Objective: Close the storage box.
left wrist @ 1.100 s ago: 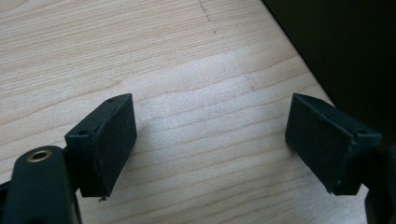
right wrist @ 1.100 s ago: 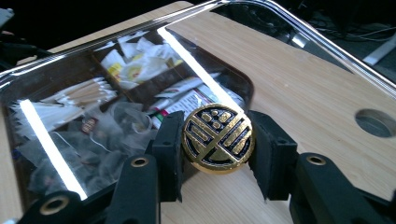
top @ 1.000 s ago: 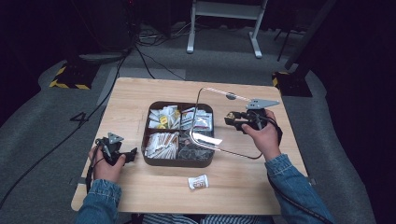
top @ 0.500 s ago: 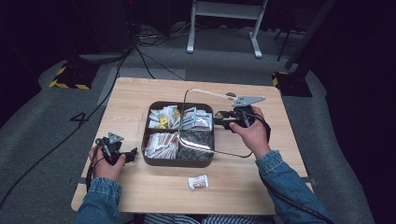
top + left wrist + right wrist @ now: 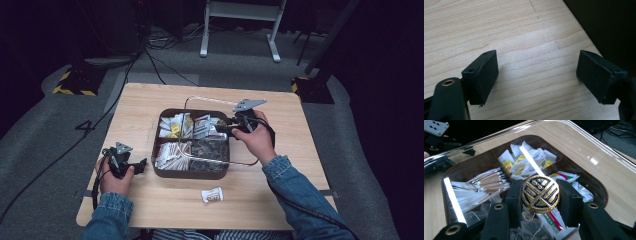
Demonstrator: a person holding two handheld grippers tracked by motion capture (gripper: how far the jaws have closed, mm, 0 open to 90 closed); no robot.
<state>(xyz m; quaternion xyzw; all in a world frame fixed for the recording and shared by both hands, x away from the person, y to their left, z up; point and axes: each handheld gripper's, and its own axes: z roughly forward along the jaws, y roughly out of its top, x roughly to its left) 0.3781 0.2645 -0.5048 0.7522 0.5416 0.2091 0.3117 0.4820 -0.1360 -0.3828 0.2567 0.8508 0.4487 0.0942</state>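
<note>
Right gripper [image 5: 540, 202]: closed on the gold-and-black round knob [image 5: 540, 194] of the clear lid [image 5: 210, 131].
Clear lid: held tilted above the brown compartment box [image 5: 165, 172], covering most of it.
Box contents: sachets and tea bags [image 5: 175, 125].
Left gripper [image 5: 131, 166]: jaws wide apart, empty, over the tabletop [image 5: 524, 50] just left of the box.
Loose sachet [image 5: 212, 194]: on the tabletop, near the box's front edge.

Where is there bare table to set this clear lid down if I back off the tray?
Bare wood lies along the table's far edge beyond the tray, and on the right strip past the right gripper, which holds the clear lid by its gold knob. Crowded: near edge, with the small packet, and the left gripper beside the tray.
</note>
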